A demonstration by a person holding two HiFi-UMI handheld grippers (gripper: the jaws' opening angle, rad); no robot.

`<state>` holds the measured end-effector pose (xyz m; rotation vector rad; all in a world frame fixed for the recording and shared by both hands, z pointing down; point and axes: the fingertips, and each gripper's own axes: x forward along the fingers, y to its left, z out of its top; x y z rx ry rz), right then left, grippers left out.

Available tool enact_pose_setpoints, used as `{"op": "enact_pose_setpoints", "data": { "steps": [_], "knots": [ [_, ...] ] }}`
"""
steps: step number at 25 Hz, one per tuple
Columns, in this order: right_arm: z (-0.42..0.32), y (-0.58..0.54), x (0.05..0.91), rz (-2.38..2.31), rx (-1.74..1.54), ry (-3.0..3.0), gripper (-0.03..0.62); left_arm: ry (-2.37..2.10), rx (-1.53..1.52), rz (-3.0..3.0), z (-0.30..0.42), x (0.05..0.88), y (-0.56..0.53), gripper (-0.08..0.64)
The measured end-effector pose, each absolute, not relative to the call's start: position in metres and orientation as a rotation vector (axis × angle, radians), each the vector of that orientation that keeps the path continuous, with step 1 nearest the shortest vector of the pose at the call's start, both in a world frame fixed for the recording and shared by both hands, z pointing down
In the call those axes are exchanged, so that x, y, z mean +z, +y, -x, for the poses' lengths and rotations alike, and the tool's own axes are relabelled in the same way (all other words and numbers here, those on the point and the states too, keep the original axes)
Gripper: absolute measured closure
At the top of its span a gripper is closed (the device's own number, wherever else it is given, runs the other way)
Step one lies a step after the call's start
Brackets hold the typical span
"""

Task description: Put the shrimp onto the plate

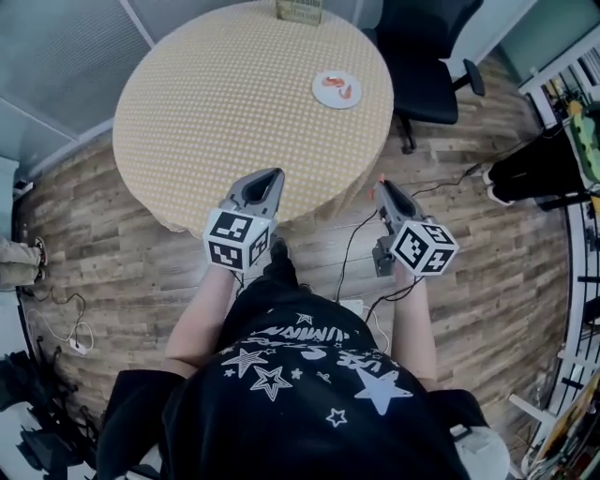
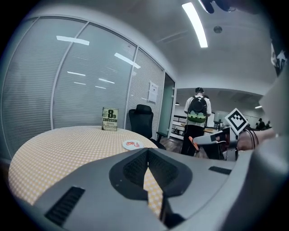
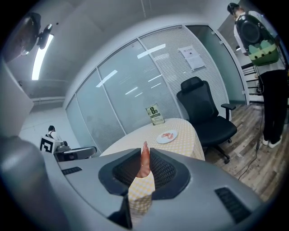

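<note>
A white plate (image 1: 325, 97) with orange shrimp (image 1: 337, 86) on it lies at the right side of the round table (image 1: 225, 94), which has a yellow checked cloth. The plate also shows small in the left gripper view (image 2: 132, 145) and the right gripper view (image 3: 167, 136). My right gripper (image 1: 383, 185) is off the table's near right edge, shut on a single orange shrimp (image 3: 144, 159) that stands upright between its jaws. My left gripper (image 1: 272, 174) hovers over the table's near edge, shut with nothing in it (image 2: 147, 155).
A book (image 1: 298, 9) stands upright at the table's far edge. A black office chair (image 1: 422, 66) is to the right of the table. A person with a backpack (image 2: 197, 117) stands further right. Cables (image 1: 356, 234) trail on the wood floor.
</note>
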<state>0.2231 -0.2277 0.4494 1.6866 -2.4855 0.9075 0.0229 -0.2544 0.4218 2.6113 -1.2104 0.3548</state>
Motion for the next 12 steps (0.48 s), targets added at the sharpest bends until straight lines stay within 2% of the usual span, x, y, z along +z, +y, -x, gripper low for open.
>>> {"op": "enact_pose_setpoints", "data": {
  "steps": [12],
  "knots": [
    [-0.184,-0.343,0.45,-1.681,0.869,-2.433,0.523,-1.187,0.345,-2.587,0.022,0.433,-0.369,0.554]
  ]
}}
